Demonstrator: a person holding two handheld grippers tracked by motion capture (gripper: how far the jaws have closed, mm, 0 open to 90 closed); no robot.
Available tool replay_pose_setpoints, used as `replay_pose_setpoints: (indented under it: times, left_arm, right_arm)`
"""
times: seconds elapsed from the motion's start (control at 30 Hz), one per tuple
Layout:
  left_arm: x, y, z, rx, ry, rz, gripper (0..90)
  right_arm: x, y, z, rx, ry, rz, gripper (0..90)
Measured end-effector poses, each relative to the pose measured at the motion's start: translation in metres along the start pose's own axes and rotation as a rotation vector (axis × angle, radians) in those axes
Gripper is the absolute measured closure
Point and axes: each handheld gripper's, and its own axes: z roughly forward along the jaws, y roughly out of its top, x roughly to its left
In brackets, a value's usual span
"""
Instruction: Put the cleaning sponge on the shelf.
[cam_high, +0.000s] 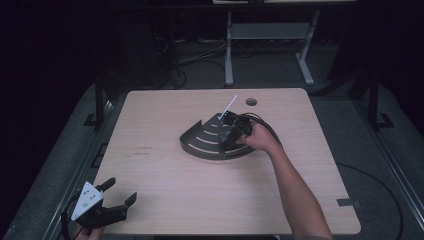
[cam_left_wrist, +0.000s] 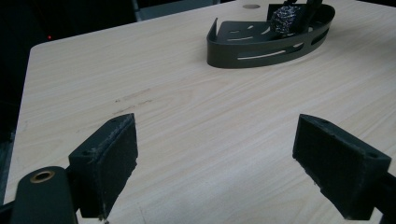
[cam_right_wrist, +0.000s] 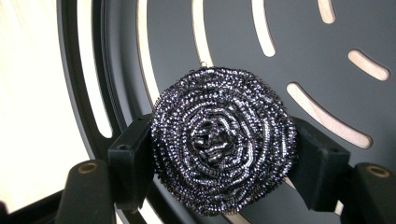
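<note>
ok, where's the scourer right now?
The steel scourer is clamped between the right gripper's jaws, over the slotted dark tray at the table's far centre. The left gripper view shows it inside the tray's far end.

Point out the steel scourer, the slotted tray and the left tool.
steel scourer (cam_right_wrist: 223, 142), right gripper view, centre of its coil.
slotted tray (cam_left_wrist: 261, 51), left gripper view, outer wall.
left tool (cam_high: 119, 191), high view, midway between its open jaws.

Bare table (cam_high: 165, 175) all around the walled tray (cam_high: 192, 145)
</note>
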Motion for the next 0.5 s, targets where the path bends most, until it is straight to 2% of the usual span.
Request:
replay_pose_setpoints:
  times: [0.5]
  left_arm:
    - [0.0011, 0.0002, 0.0009, -0.002, 0.001, -0.003, 13.3]
  right_arm:
    - [-0.0019, 0.0002, 0.0031, 0.012, 0.001, 0.013, 30.1]
